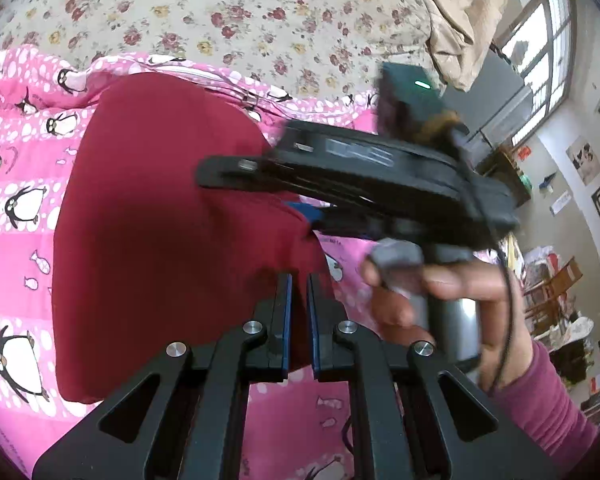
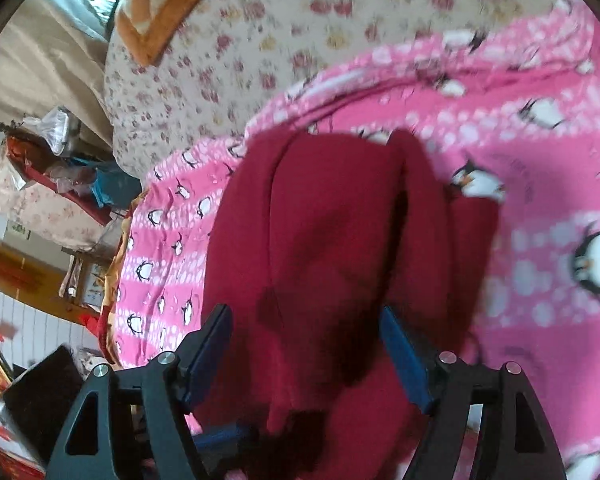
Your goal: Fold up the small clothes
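Observation:
A dark red garment [image 1: 152,216] lies on a pink penguin-print blanket [image 1: 16,160]. My left gripper [image 1: 299,280] is shut on the garment's right edge, its blue-padded fingers pinching the cloth. In the left wrist view the right gripper [image 1: 228,172] reaches in from the right over the garment, held by a hand in a pink sleeve. In the right wrist view the right gripper [image 2: 304,316] is open, its blue pads wide apart on either side of the bunched red garment [image 2: 340,240], which fills the gap between them.
A floral bedsheet [image 1: 228,12] lies beyond the blanket, with a beige cover [image 1: 456,12] at the far right. An orange-patterned pillow [image 2: 168,4] sits at the bed's far end. Cluttered furniture [image 2: 56,184] stands beside the bed.

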Motion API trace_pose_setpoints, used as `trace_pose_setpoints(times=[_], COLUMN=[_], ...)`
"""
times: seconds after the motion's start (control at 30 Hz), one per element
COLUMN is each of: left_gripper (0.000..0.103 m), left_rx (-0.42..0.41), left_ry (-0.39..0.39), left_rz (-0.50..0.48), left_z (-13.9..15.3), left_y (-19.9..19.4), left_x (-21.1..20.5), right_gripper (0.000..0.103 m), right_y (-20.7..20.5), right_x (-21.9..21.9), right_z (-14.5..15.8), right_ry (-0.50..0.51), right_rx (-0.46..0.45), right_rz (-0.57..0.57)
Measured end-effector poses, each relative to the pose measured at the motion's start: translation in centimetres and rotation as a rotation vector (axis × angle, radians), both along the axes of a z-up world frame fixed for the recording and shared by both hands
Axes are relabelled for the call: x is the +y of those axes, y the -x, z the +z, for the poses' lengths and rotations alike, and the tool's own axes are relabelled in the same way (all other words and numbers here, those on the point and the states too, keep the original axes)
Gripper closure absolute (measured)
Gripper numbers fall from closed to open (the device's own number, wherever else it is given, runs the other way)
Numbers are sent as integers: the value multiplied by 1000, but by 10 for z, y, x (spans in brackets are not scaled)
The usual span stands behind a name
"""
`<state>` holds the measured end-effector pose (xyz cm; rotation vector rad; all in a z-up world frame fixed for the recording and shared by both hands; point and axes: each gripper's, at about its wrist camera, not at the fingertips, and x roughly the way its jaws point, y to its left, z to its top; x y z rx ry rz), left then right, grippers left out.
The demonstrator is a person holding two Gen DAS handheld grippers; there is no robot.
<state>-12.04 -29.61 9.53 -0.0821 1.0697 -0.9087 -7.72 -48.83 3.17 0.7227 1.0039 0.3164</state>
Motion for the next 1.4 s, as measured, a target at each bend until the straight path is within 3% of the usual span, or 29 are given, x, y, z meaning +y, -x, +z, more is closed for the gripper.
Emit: trace_pose_setpoints(times=[0.07, 0.1, 0.17, 0.23, 0.33, 0.47, 0.6, 0.7, 0.8, 0.9, 1.07, 1.17, 1.27, 1.4], left_gripper=[97, 97, 97, 97, 97, 97, 97, 97, 97, 97, 97, 96, 96, 96], left_rx=[-1, 6, 24, 27, 4, -52, -98, -105, -100, -87, -111, -92, -91, -107], left_ry=[-8, -7, 5, 15, 28, 20, -37, -84, -112, -148, -201, -191, -171, -181], left_rz=[0, -2, -15, -40, -83, -82, 17, 116, 152, 150, 151, 161, 165, 169], left_z=[-1, -1, -1, 2, 13, 26, 27, 20, 7, -9, -27, -39, -43, -37], left_y=[-1, -1, 0, 4, 14, 18, -1, -20, -30, -33, -28, -28, -26, -23], left_x=[-2, -1, -1, -4, -2, 18, 45, 63, 70, 67, 64, 68, 72, 71], right_gripper=[39, 60, 76, 84, 87, 88, 88, 86, 53, 53, 53, 53, 53, 53], right_y=[-8, -10, -7, 3, 18, 28, 22, 21, 33, 51, 67, 69, 71, 83], right_x=[1, 0, 0, 1, -4, -19, -19, -24, -31, -20, 35, 61, 67, 54], right_z=[-7, -8, -2, 13, 33, 33, 7, 10, 24, 42, 52, 36, 8, 8], right_ry=[-11, 2, 30, 102, 191, 309, 394, 332, 341, 370, 437, 529, 605, 527], right_rx=[9, 2, -41, -98, -157, -141, -73, -72, -69, -99, -161, -140, -48, -44], right_rz=[-26, -37, -27, -7, 8, -20, -32, -47, -127, -111, 62, 137, 155, 117])
